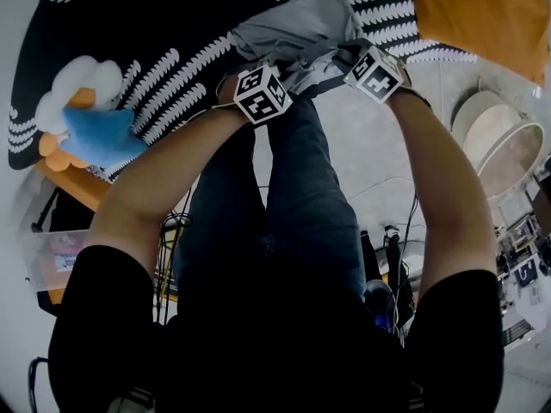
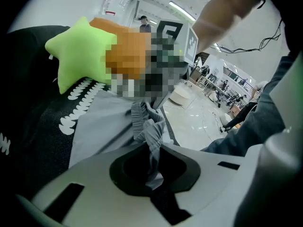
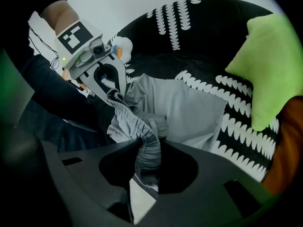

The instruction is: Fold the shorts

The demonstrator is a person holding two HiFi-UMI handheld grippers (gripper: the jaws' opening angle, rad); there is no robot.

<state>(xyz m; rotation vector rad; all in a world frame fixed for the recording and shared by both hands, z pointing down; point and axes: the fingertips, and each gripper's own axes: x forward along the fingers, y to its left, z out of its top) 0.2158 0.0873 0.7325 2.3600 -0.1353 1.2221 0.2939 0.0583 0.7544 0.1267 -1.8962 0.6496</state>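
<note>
One black cover with white marks serves as my reference. Grey shorts lie spread on the cover, with their near end bunched up at the cover's near edge. An orange cushion and a green star cushion sit on the cover beyond the shorts. My left gripper is clamped narrow on a fold of the shorts. My right gripper pinches the gathered waistband.
</note>
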